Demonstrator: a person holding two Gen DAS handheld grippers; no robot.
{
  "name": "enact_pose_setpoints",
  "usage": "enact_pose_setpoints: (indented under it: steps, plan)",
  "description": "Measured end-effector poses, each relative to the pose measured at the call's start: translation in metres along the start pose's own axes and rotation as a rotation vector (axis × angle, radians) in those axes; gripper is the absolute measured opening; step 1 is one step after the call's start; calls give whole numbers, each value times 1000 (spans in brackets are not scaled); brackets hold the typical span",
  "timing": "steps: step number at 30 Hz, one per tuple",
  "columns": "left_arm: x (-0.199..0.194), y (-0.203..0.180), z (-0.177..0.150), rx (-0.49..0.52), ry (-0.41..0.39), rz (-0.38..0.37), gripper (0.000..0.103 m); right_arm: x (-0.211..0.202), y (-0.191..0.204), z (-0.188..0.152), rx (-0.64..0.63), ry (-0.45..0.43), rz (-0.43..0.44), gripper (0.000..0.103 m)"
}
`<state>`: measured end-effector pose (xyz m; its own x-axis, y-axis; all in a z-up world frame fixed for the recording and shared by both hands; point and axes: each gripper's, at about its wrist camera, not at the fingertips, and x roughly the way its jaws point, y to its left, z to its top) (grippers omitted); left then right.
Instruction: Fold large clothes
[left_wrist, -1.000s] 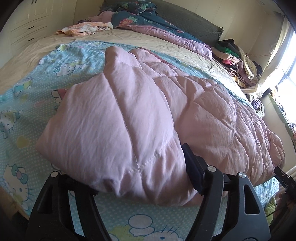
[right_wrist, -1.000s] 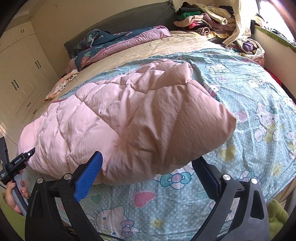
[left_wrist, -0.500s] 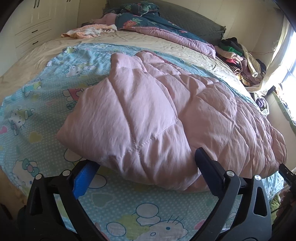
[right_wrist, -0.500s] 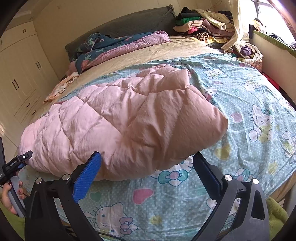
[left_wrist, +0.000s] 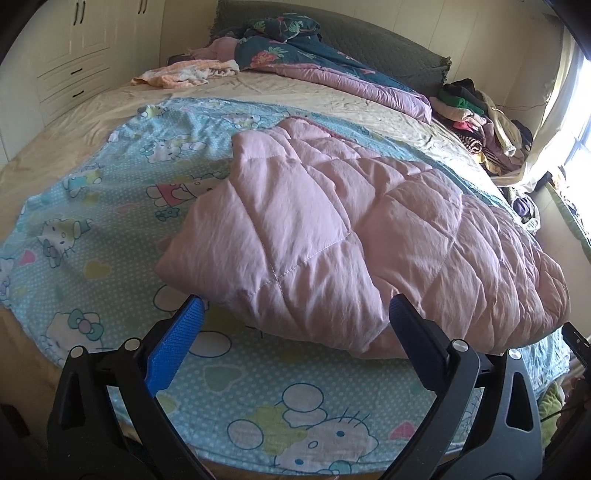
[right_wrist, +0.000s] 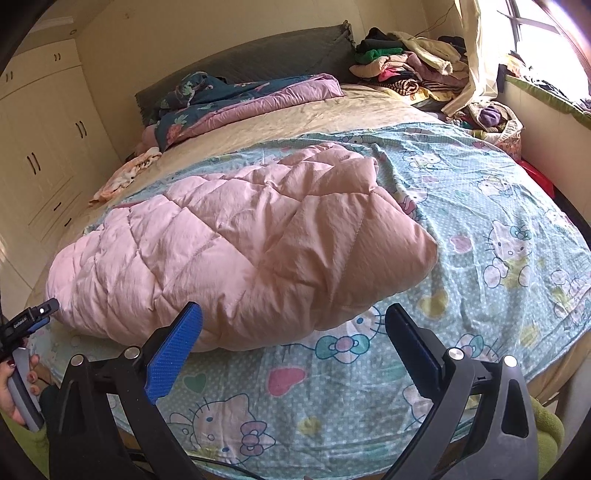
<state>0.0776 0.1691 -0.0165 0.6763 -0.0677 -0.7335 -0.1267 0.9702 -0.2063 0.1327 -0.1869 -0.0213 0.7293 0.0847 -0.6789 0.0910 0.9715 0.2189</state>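
The pink quilted coat (left_wrist: 351, 236) lies folded, puffy and creased across the cartoon-print sheet (left_wrist: 92, 229) near the bed's foot edge, bare sheet around it; left gripper (left_wrist: 295, 314) and right gripper (right_wrist: 293, 317) hover just short, fingers spread, holding nothing

The quilted coat (left_wrist: 351, 236) lies on the sheet (left_wrist: 92, 229), before the clothes pile (left_wrist: 480, 118).

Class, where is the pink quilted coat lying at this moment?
In both wrist views the pink quilted coat lies folded on the cartoon-cat sheet near the bed's foot, just beyond both open grippers.
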Motion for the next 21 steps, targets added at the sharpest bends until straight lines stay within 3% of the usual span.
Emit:
enact_pose_setpoints:
  steps: [8, 21]
  plan:
    - [-19, 0, 0, -1, -38, -12, 94, -15, 12, -1, -34, -27, -4, 99]
    - [-68, -30, -2, 69, -177, -56, 94, -73, 52, -1, -175, -178, -4, 99]
